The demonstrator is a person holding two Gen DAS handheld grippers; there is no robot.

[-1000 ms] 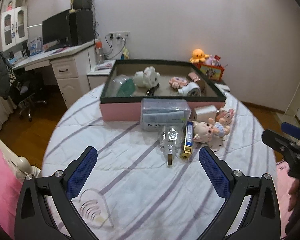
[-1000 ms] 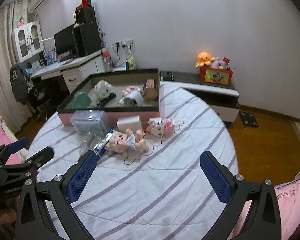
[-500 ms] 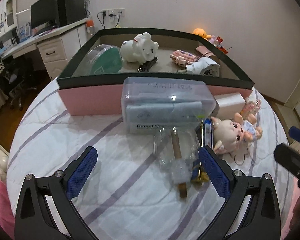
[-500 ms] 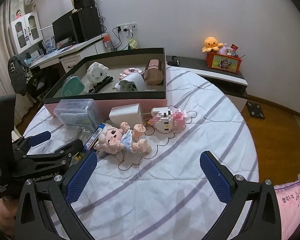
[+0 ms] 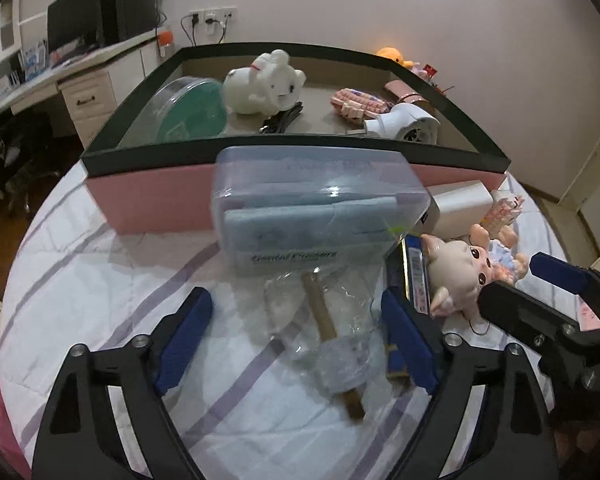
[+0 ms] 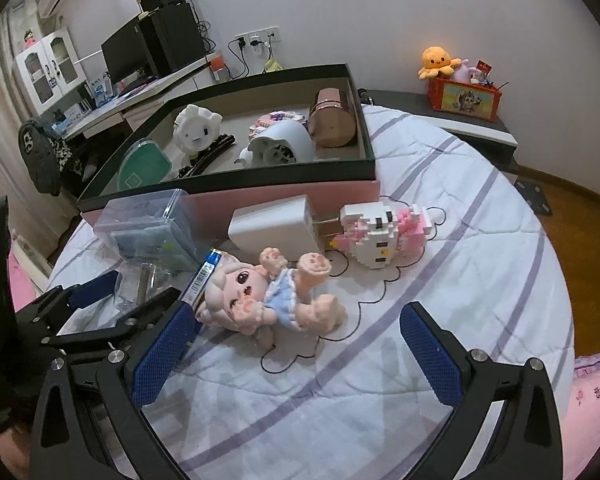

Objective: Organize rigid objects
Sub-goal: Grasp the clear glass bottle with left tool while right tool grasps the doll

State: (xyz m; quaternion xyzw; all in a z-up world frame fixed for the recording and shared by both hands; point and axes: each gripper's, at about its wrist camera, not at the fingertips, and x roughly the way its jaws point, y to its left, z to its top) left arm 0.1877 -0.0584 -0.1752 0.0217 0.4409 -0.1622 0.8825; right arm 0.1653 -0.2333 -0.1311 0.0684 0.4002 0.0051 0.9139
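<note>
The left hand-held gripper point(image 5: 296, 340) hangs low over the striped quilt point(image 5: 100, 280), its blue pads spread wide on either side of a clear plastic bottle point(image 5: 324, 328) with a brown stick inside; neither pad visibly touches it. Just beyond the bottle stands a clear dental floss box point(image 5: 316, 208), set against the pink wall of the large dark-rimmed tray point(image 5: 160, 200). Inside the tray lie a green-lidded round container point(image 5: 192, 108), a white animal figure point(image 5: 266, 88), a black cable point(image 5: 282, 118), a pink block piece point(image 5: 354, 102) and a white hair-dryer-like item point(image 5: 408, 124). To the right of the bottle a blue and gold flat pack point(image 5: 414, 272) lies lengthwise, touching the right pad of the left tool. Next comes a baby doll point(image 6: 272, 296) on its back, head toward the pack. Behind it a white charger block point(image 6: 274, 226) sits against the tray wall, with a pink and white brick-built figure point(image 6: 384, 232) just beside it on the right. The right hand-held gripper point(image 6: 296, 356) is spread wide too, holding nothing, low above the quilt just short of the doll. In the tray's far right corner lies a rose-gold cylinder point(image 6: 332, 120).
</note>
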